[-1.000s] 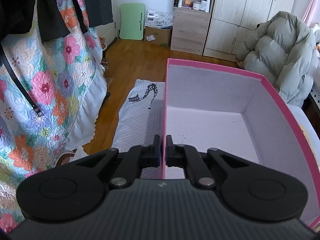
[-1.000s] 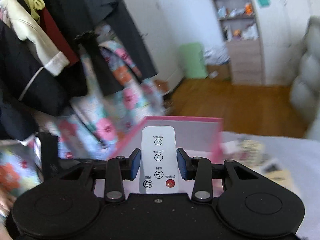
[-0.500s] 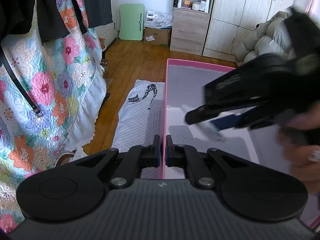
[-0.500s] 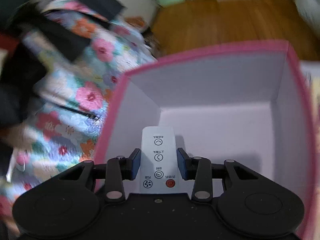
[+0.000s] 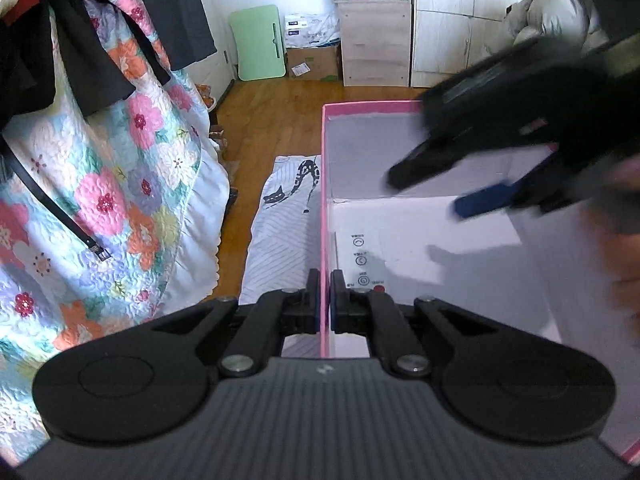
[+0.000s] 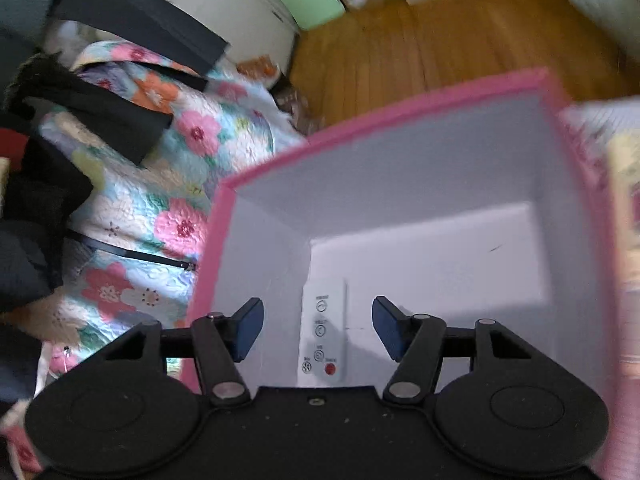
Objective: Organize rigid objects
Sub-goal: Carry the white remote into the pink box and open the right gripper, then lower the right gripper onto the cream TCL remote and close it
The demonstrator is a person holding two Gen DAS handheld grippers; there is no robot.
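A pink box with a white inside stands open in front of me. My left gripper is shut on the box's left wall, one finger outside and one inside. A white remote with a red button lies flat on the box floor beside that wall, also seen as the remote just past my left fingers. My right gripper hangs over the box, its jaws opening; the remote lies between them, touching neither pad. In the left wrist view the right gripper reaches in from the upper right.
A floral quilt and dark clothes hang close on the left. A cat-print mat lies on the wood floor. Cupboards and a green folding table stand at the far wall. A hand is at the right edge.
My right gripper came down into the box with the remote, then its jaws spread and the remote dropped to the floor by the left wall. My left gripper kept its hold.
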